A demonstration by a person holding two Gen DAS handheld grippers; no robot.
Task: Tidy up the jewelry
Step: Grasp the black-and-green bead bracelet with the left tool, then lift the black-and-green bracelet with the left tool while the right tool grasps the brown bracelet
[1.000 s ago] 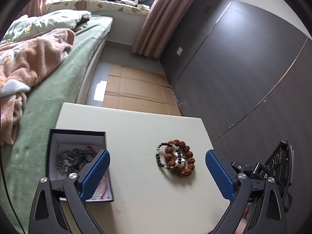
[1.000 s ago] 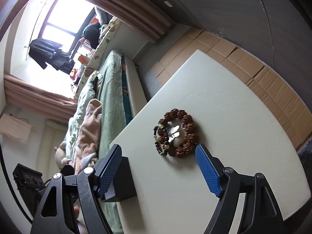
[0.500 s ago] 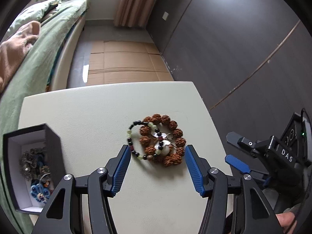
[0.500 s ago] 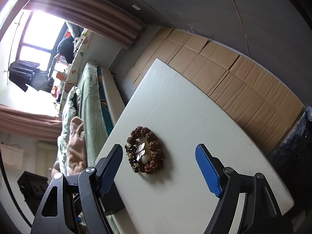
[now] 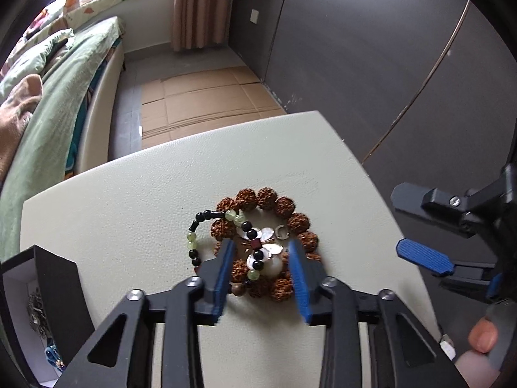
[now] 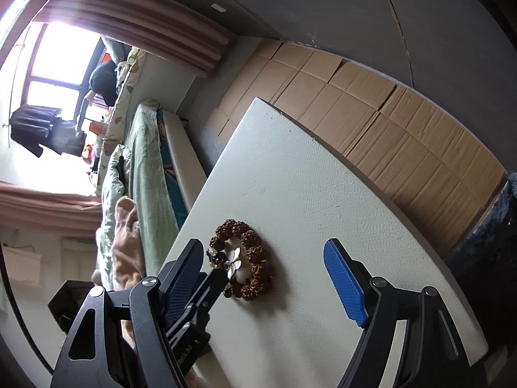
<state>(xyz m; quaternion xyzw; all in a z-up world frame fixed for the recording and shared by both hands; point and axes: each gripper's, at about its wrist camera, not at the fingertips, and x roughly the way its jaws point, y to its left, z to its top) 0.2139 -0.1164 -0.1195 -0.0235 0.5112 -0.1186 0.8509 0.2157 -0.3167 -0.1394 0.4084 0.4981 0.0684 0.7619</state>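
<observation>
A pile of jewelry lies on the pale table (image 5: 129,213): a brown rough-bead bracelet (image 5: 287,210), a black-and-green bead bracelet (image 5: 194,239) and a pearly shell piece (image 5: 265,255) in the middle. My left gripper (image 5: 261,258) is down over the pile, its blue pads on either side of the shell piece with a gap left, partly closed. My right gripper (image 6: 268,278) is open and empty beside the pile (image 6: 248,258), off to the right in the left wrist view (image 5: 420,255).
A black jewelry box (image 5: 42,304) holding several pieces stands open at the table's left edge. A bed with green bedding (image 5: 48,103) runs along the left. Cardboard (image 5: 206,97) covers the floor beyond the table. A dark wall (image 5: 371,64) is at the right.
My left gripper has come down and forward onto the jewelry pile and its jaws have narrowed around the shell piece. My right gripper has stayed open and shifted slightly.
</observation>
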